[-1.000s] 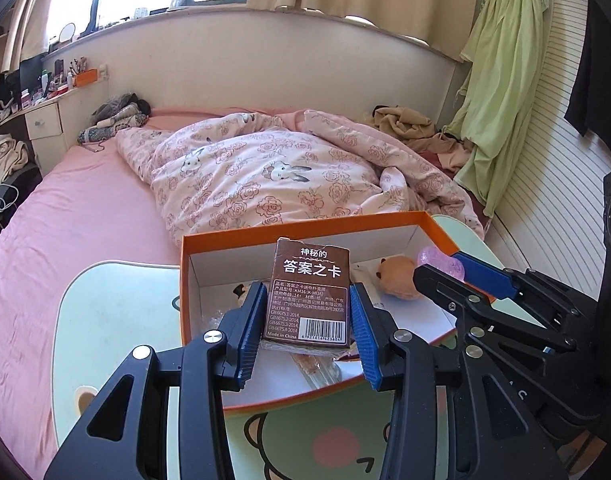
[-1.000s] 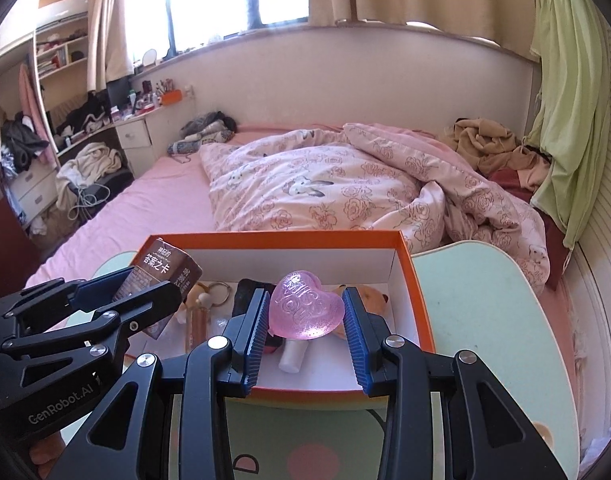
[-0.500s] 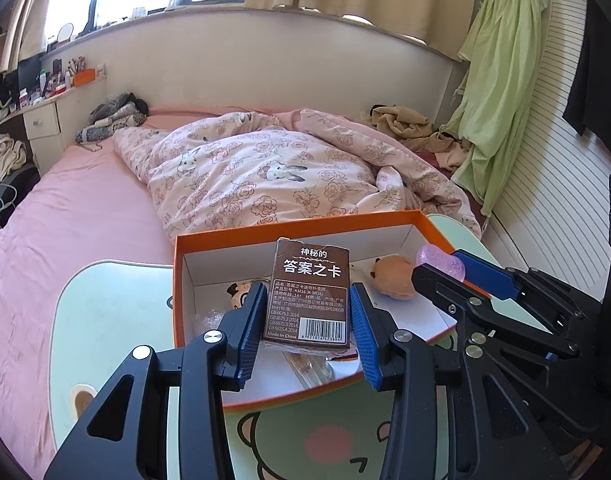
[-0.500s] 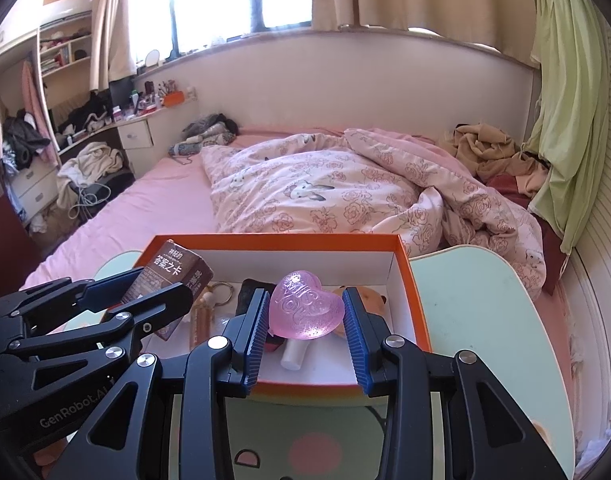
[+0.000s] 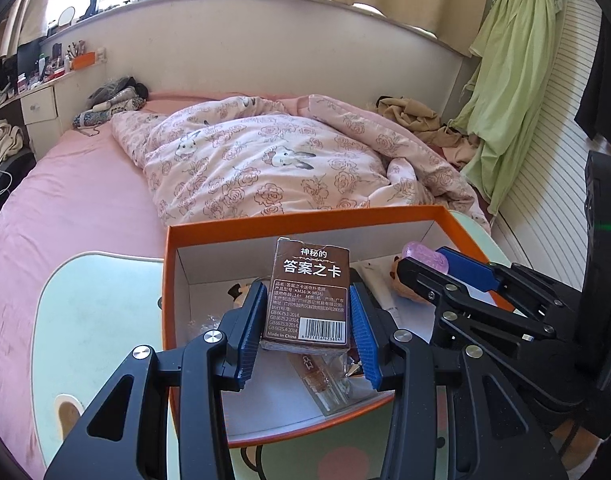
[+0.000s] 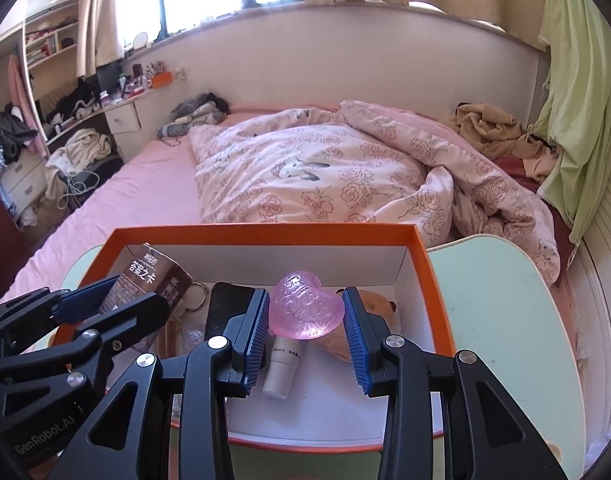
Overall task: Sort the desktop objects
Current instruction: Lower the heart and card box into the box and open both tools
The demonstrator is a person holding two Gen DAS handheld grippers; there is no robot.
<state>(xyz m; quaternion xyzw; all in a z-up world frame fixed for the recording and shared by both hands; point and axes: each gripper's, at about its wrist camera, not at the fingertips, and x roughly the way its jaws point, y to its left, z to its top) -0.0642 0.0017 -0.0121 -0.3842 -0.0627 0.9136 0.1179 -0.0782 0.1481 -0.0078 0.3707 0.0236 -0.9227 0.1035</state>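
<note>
Left gripper (image 5: 305, 320) jaws clamped on brown card box (image 5: 310, 294), right gripper (image 6: 304, 322) jaws clamped on pink heart (image 6: 305, 311), both above orange box (image 6: 265, 236)

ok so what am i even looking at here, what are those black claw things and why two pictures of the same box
The black claws are two hand-held grasping tools; a person holds one in each hand, so there is no robot arm. Each carries a wide-angle camera looking forward along its two blue-padded fingers, which is why you get two pictures of the same spot from different sides.

In the left-wrist picture, the left tool is closed on a brown card box with Chinese print and a barcode. In the right-wrist picture, the right tool is closed on a pink heart-topped stick. Each tool also shows at the edge of the other's view.

Both are held over an open orange box standing on a pale green table. Inside lie a small plush toy, a metal ring and other small items. A bed is behind.
</note>
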